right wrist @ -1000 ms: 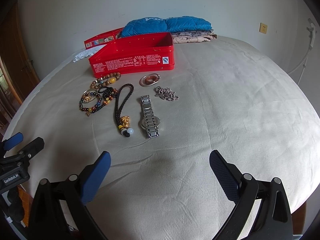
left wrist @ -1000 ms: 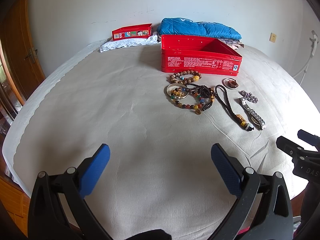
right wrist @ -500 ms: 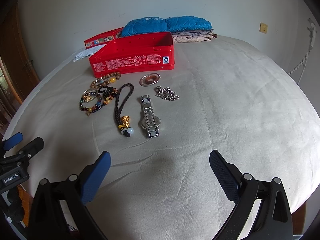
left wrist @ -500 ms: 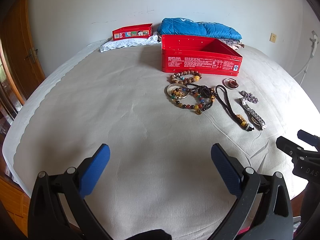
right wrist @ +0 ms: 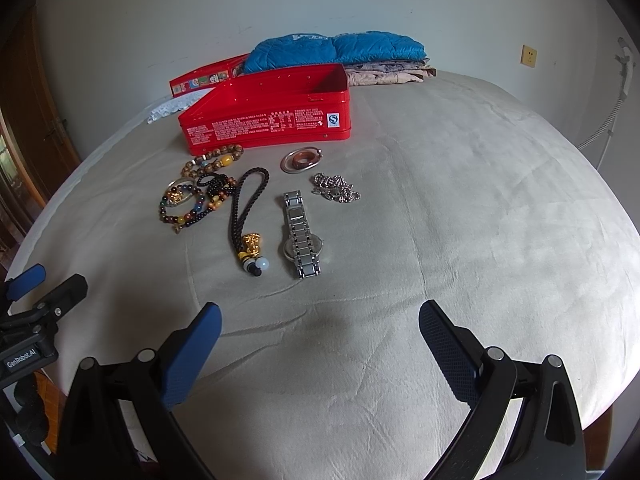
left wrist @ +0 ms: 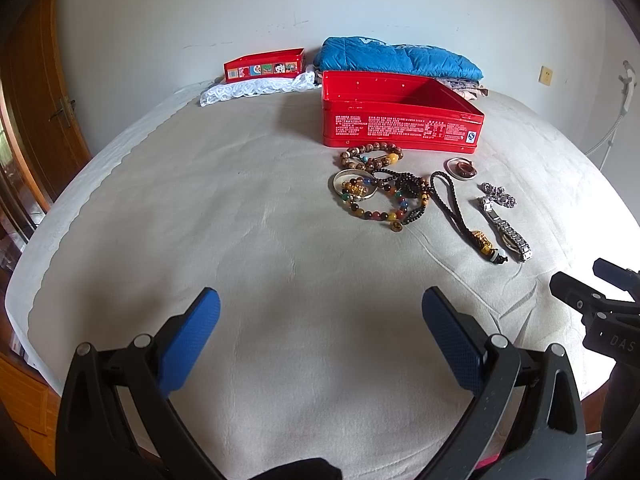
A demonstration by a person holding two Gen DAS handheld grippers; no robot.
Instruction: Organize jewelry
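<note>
Nearby: folded blue quilt behind red tin, touching.

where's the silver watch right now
In the right wrist view the silver watch lies flat on the bed, left of centre, between the black cord pendant and the silver chain.

"GenRobot.AI" on left gripper; "DAS" on right gripper.

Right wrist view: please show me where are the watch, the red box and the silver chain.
watch [right wrist: 301, 236]: right wrist view, on the metal band over the round case.
red box [right wrist: 266, 125]: right wrist view, on its printed front wall.
silver chain [right wrist: 335, 193]: right wrist view, on the middle of the heap.
</note>
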